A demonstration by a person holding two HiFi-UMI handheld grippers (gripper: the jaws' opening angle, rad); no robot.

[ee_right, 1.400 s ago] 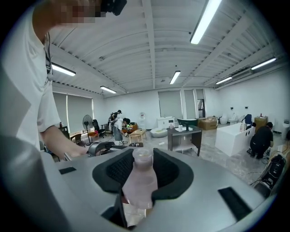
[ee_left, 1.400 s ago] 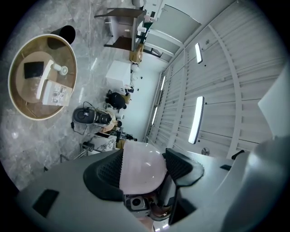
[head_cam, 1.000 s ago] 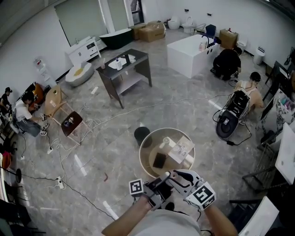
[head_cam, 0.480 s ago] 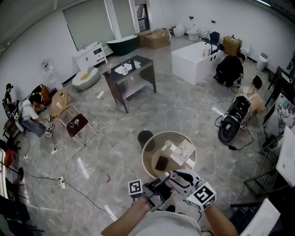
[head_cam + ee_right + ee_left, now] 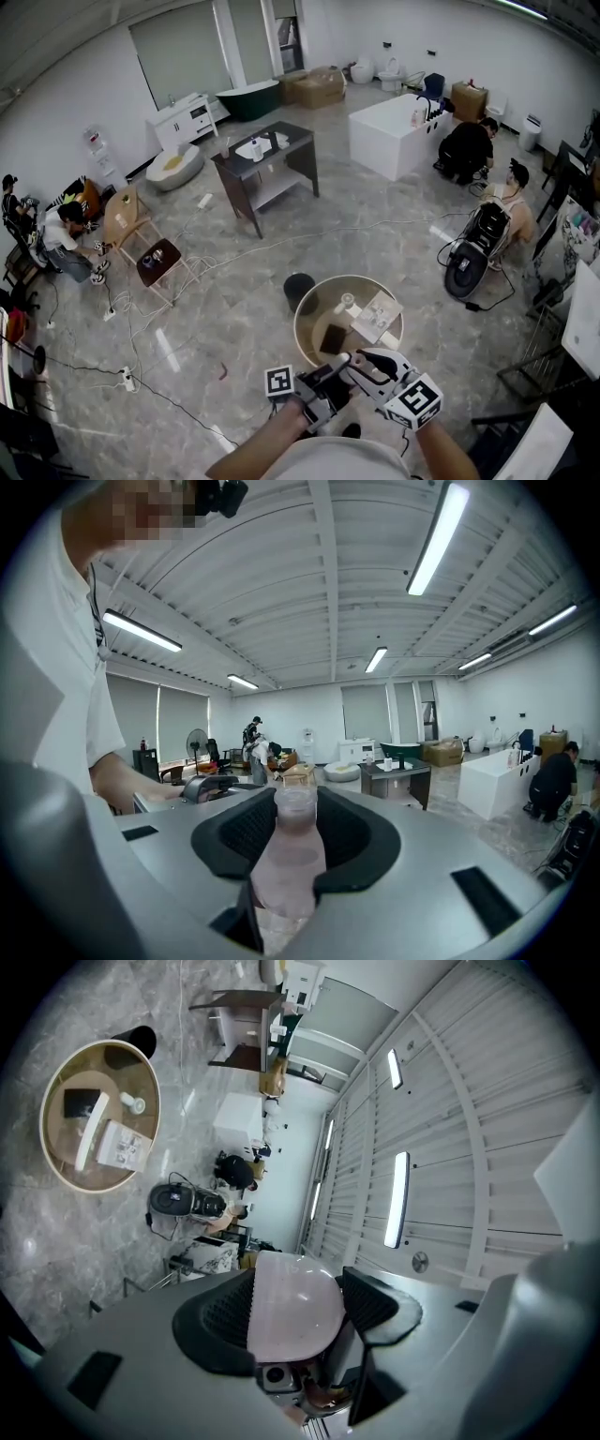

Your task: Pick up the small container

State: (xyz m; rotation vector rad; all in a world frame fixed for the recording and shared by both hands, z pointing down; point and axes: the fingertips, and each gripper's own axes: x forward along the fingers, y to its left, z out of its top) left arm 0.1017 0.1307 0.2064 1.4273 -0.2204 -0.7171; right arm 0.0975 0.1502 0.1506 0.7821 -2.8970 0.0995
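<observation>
A small pale pink translucent bottle stands neck-up between the jaws of my right gripper, which is shut on it. My left gripper is shut on a pale pink rounded piece; I cannot tell whether it is part of the same bottle. In the head view both grippers meet just in front of my body, left gripper against right gripper, over the near edge of a round wooden table. The held container is hidden between them there.
On the round table lie a black pad, a small clear cup and a white box. A black round stool stands behind it. Cables cross the floor. A dark table, a white tub and people are farther off.
The head view has shifted a little, so the room and round table sit slightly lower and to the right. Both grippers stay together and keep their hold.
</observation>
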